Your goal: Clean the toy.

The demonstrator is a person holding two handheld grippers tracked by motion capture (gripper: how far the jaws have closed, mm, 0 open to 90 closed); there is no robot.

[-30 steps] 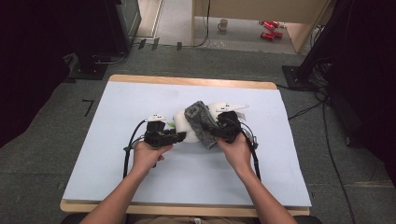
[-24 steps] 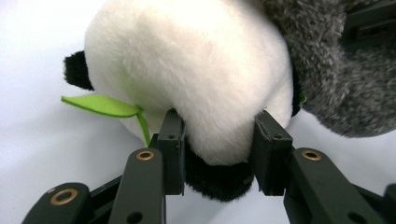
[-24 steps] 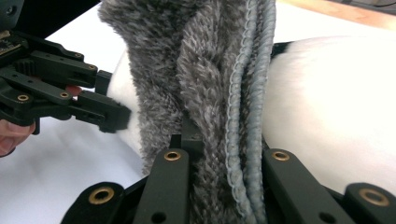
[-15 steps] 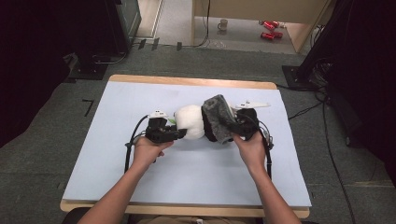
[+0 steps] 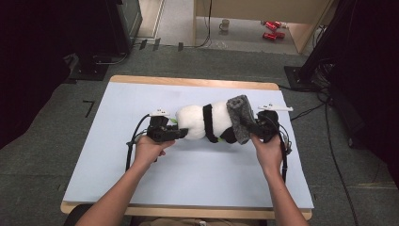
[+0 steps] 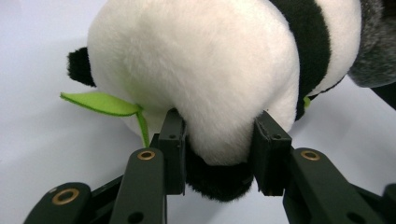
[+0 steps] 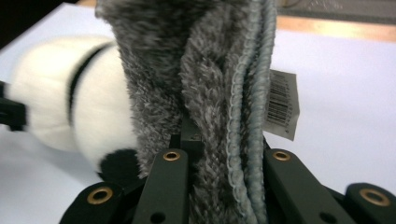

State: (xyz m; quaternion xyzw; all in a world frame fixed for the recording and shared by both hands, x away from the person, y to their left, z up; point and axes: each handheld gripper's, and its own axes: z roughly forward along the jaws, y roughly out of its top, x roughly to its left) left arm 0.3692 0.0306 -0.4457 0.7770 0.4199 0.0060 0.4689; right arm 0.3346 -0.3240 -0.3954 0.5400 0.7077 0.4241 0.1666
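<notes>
Panda plush (image 5: pixel 202 122) pinched by left claw (image 5: pixel 178 133); grey garment (image 5: pixel 238 117), clamped in right claw (image 5: pixel 249 127), drawn nearly off, legs yet covered.

Pale blue table cover (image 5: pixel 188 174) spread under and around both grippers, over a wooden table (image 5: pixel 197 83) whose edge shows beyond them. Well past the grippers, on grey carpet (image 5: pixel 56 155): a white mug (image 5: pixel 225 24), red cans (image 5: pixel 270 30) and black equipment stands (image 5: pixel 96 66). Off to the right gripper's side, cables (image 5: pixel 329 141) trailing over the floor.
</notes>
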